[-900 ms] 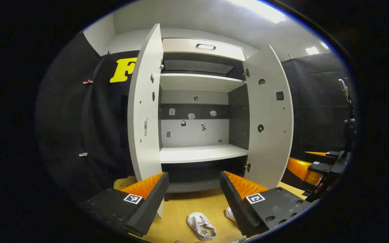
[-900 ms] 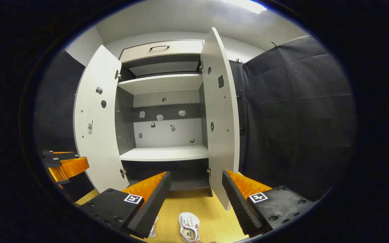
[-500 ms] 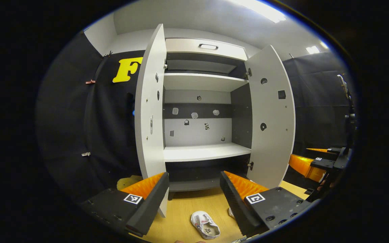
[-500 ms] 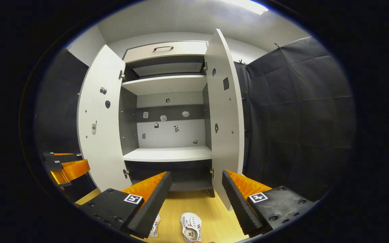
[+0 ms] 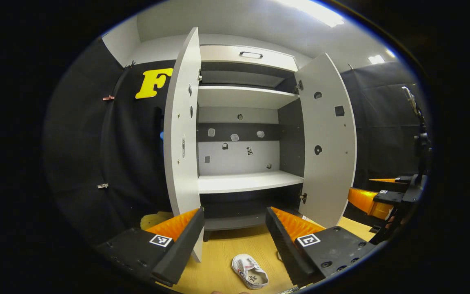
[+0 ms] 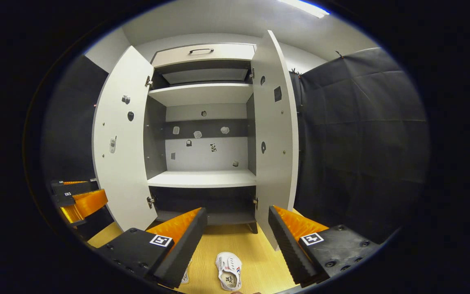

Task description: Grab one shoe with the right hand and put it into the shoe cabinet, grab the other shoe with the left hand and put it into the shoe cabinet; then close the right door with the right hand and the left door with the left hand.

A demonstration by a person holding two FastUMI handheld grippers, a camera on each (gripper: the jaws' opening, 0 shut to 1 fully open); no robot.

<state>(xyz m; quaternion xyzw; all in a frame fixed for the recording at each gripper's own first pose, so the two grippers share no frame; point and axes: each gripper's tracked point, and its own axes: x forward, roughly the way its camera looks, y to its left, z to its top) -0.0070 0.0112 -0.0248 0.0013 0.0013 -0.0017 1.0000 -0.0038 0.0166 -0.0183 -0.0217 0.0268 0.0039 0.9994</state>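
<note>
nothing is done yet: both shoes (image 6: 228,276) are seen on the floor (image 6: 259,261) before the open cabinet (image 6: 202,178), and each hand-held gripper, left (image 5: 235,241) and right (image 6: 237,241), is held open and empty.

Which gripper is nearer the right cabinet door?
Right. The right gripper faces that open door's edge; the left gripper sits farther over, facing the left door.

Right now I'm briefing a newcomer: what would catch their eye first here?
The tall shoe cabinet stands dead ahead, both doors swung wide and its shelves bare. A white shoe lies on the wooden floor before it, between the open fingers of the right claw. The left claw, also open, hovers over the floor.
</note>
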